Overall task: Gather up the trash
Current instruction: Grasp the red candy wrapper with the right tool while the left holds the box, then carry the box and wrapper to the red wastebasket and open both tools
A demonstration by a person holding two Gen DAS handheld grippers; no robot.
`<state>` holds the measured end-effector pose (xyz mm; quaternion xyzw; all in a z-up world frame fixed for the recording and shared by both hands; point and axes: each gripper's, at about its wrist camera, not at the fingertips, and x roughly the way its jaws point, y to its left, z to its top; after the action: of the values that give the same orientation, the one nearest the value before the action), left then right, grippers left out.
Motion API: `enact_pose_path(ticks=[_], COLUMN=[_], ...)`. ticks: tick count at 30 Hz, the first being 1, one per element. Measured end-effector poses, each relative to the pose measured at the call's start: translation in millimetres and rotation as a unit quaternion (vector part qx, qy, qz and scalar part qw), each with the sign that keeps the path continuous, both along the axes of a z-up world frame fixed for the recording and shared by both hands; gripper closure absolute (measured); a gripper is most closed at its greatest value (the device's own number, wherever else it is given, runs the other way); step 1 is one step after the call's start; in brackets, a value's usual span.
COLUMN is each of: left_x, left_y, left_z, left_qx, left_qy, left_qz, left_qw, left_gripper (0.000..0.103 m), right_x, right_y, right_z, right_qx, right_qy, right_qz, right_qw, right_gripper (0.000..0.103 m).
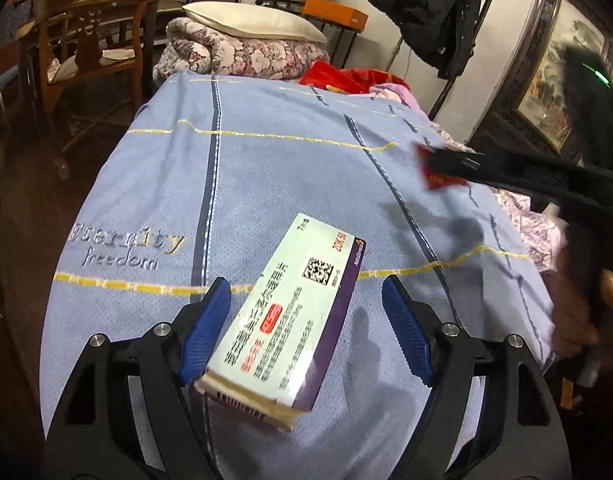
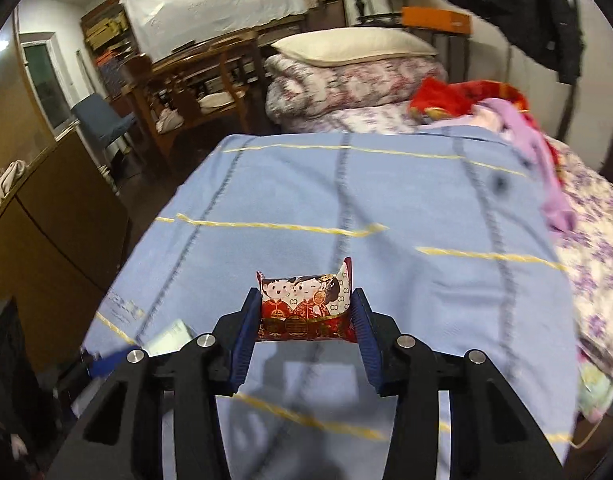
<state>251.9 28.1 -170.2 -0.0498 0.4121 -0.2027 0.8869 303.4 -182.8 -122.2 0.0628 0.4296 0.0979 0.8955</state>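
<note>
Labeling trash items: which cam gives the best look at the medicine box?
Left wrist. The medicine box fills the centre, lying on the blue blanket between the open left gripper, printed face and code sharp. Right wrist shows only a blurred pale corner at lower left; there the right gripper holds a red packet.

The blue bedspread (image 1: 266, 184) carries stitched words "Eternity" and, beneath it, "freedom". The medicine box (image 1: 282, 320) shows "ZOK 50" in red near its far end, a square data-matrix code, and lines of Chinese print too small to read. The red packet (image 2: 306, 306) bears gold double-happiness signs.
</note>
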Motion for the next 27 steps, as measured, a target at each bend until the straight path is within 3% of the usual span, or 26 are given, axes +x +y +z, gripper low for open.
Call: enact_pose_path(ticks=[3,6,8,14,21,24,27], left_x=[4,3,3,-1,-2,-3,-6], left_y=[-3,-9,-12,-24,-38,-44,-47], left_z=[-1,-1,-1,-1,-2,-1,4], left_qx=[0.004,0.008,0.006,0.023,0.051,0.056,0.056], left_qy=[-0.002,-0.002,0.000,-0.001,-0.009,-0.013,-0.021], left_qz=[0.005,0.000,-0.005,-0.005,0.006,-0.004,-0.004], left_qw=[1.0000,1.0000,1.0000,0.9997,0.9986,0.9984,0.9982], left_gripper=[0.030,0.048,0.054,0.054,0.045,0.058,0.058], right_x=[-17,-30,-37,-48,-57,-59,-62], right_y=[-24,-42,-52,-69,-81,-86,-87], right_z=[-2,-8,-11,-18,-33,-39,-40], right_qx=[0.005,0.009,0.012,0.019,0.033,0.043,0.048], right_qy=[0.004,0.013,0.015,0.022,0.040,0.045,0.041], right_qz=[-0.019,-0.030,-0.038,-0.044,-0.052,-0.054,-0.053], right_qw=[1.000,0.999,0.999,0.999,0.997,0.997,0.997], right_gripper=[0.058,0.058,0.057,0.057,0.054,0.054,0.057])
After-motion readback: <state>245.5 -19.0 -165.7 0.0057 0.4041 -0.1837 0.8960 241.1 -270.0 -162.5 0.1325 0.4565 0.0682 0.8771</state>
